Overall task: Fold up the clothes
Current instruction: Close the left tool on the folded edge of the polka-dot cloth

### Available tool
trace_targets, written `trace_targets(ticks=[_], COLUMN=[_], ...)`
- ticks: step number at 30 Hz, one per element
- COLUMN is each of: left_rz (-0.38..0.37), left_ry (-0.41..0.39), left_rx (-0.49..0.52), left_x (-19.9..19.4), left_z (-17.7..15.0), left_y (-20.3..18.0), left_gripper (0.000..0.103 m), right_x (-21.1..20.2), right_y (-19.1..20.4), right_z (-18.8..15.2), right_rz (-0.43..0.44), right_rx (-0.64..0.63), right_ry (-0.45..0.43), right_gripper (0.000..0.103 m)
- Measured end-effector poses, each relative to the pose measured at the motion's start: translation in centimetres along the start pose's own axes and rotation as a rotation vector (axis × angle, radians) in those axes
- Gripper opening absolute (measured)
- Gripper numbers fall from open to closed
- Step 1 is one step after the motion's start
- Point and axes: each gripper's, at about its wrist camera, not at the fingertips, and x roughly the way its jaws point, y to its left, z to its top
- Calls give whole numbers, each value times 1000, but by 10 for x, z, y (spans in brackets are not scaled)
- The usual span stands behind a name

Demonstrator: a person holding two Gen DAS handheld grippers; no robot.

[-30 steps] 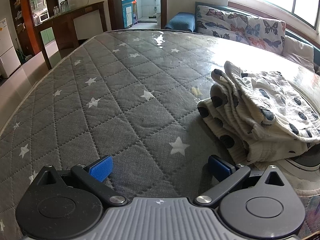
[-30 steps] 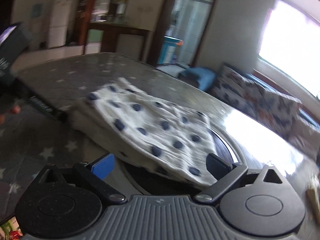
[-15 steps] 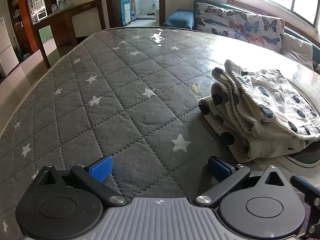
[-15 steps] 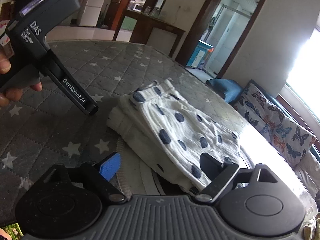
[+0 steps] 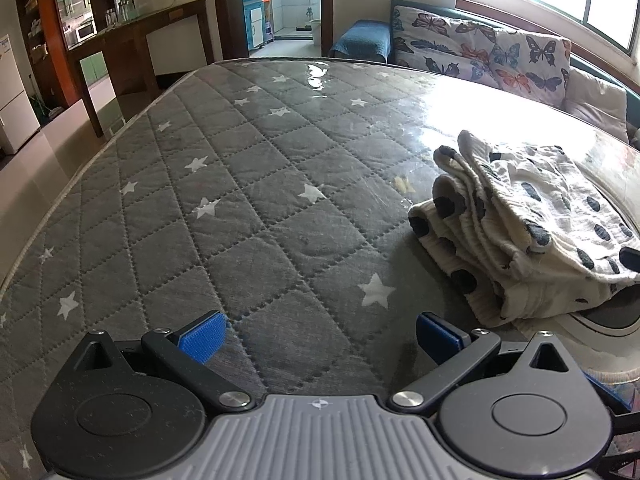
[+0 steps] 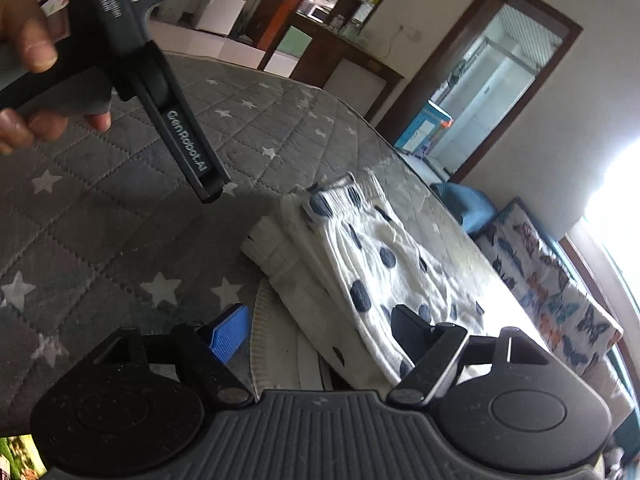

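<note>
While both claws hang apart and empty, left claw [image 5: 318, 340], right claw [image 6: 320, 330], folded dotted garment [image 6: 360, 268] sits near mattress [image 5: 240, 200] right edge; careless grab could undo loose layers, drag stack.

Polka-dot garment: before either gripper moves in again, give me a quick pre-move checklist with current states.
1. Left gripper open and empty: ok, only the grey star mattress shows between its fingers.
2. Right gripper open and empty: ok, its fingers are spread and grip no cloth.
3. Polka-dot garment folded into a stack: ok, layered edges show on the near side.
4. Stack square and even: not ok, the top layer sits skewed and overhangs.
5. What lies under the garment: cannot tell, a pale item with a dark ring pokes out.
6. Path to the stack unobstructed: ok in both views.
</note>
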Motion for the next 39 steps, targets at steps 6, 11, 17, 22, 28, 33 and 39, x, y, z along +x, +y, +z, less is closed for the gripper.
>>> trace_targets(ticks=[6,11,17,22,28,33,39], left_rz=[-24,-29,-68,-135,-215,-330,-465], left_ry=[12,6,22,30,49,64,88], left_rx=[-30,-32,-67,-116,-184,-305,-466], left_x=[-2,-4,-3,-7,-8,-10,-6], left_z=[3,8,15,20,26,28,25], left_y=[6,9,14,15,12,13,15], left_gripper=[103,103,103,103,103,103,103], right_x=[6,20,33,34,38,31,27], right_y=[16,20,29,40,39,19,-20], right_z=[8,16,18,12,8,2,-1], right_rz=[-16,-33,-33,-58,-35,12,62], right_rx=[-107,-136,-168,-211,-175,-31,176], right_ry=[-9,-13,-7,-25,-35,-55,-78], right_gripper=[74,65,59,59,45,33,29])
